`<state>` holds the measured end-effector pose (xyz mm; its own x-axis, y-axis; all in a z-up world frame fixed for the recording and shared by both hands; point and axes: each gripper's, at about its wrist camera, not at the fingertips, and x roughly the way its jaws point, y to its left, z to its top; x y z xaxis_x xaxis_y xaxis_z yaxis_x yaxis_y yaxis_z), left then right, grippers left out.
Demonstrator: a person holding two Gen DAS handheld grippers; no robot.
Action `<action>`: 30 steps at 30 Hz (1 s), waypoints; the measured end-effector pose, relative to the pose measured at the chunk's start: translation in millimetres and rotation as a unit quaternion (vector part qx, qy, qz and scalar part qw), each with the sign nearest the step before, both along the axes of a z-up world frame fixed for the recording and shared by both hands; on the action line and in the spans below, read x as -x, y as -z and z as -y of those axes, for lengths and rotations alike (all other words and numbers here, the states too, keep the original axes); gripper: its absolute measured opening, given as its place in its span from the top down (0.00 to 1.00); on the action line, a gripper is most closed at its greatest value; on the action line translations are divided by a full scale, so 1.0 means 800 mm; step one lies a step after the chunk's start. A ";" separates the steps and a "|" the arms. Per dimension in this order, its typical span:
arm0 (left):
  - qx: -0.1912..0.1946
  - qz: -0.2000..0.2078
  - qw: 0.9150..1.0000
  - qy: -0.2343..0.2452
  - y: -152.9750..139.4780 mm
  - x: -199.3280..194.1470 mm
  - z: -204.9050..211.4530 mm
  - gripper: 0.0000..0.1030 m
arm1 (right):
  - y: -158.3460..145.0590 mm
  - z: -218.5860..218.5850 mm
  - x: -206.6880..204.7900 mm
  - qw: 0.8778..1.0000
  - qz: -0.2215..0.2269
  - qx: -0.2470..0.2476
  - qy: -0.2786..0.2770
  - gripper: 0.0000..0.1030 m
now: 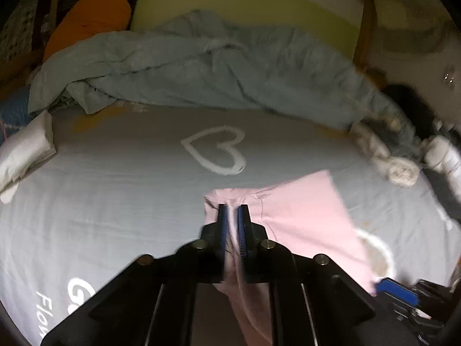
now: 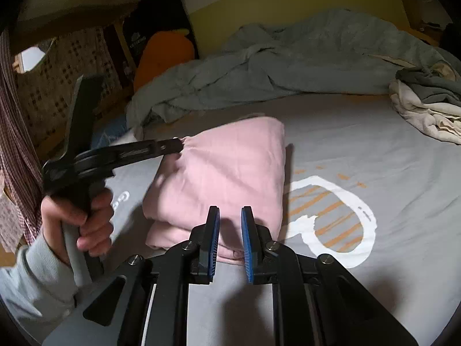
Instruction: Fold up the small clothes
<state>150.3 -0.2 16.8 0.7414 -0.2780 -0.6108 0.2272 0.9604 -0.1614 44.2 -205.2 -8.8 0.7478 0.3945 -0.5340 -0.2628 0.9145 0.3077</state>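
Observation:
A pink garment lies folded on the grey bed sheet. My left gripper is shut on the garment's far left edge. A strip of pink cloth runs between its blue pads and hangs down under it. A hand in a pale sleeve holds this gripper. My right gripper hovers over the garment's near edge. Its jaws stand narrowly open, with no cloth pinched between the pads.
A rumpled blue-grey duvet fills the back of the bed, with an orange plush behind it. A pile of pale clothes sits at the right, folded white cloth at the left.

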 end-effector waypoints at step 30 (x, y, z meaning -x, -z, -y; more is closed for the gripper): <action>-0.025 0.000 0.999 -0.028 -0.006 -0.006 -0.006 0.74 | 0.017 -0.005 -0.015 0.999 -0.024 0.020 -0.003 0.84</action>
<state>154.8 4.2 22.0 0.7549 -0.2043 -0.6232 0.1720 0.9787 -0.1124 56.3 -201.0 -22.5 0.7181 0.3760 -0.5856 -0.2536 0.9250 0.2829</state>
